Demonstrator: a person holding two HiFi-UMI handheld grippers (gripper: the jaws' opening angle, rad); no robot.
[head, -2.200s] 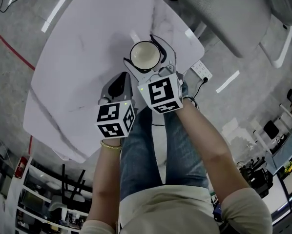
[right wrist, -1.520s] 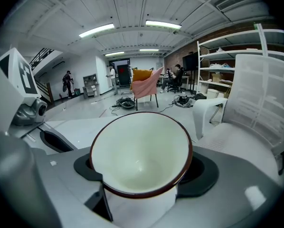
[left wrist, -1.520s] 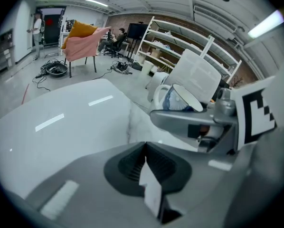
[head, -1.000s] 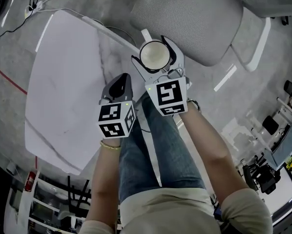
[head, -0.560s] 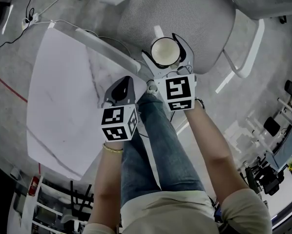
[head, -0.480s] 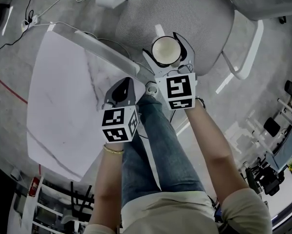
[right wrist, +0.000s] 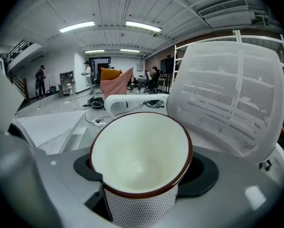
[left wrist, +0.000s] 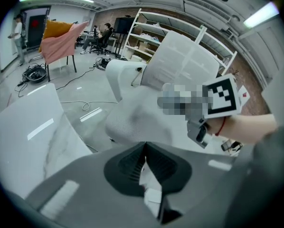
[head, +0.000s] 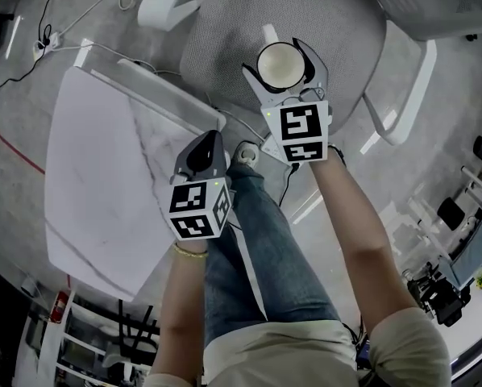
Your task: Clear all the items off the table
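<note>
R gripper [head: 282,53] clamped on cup [head: 280,64], one jaw each side. Cup is upright, past the table [head: 96,176] edge and above the chair seat [head: 225,22]. L gripper [head: 214,135] has jaws fully together w/ nothing in them, tip at the table corner nearest the chair. Only a narrow gap btwn table edge and seat. R gripper view alone shows the cup's brown rim, mesh-pattern wall and the chair back [right wrist: 232,94]. Head view alone shows the full table outline.

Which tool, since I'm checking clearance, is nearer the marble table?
Left. The left tool hangs beside the table's corner; the right tool, shut on the cup, is farther off, over the chair seat.
</note>
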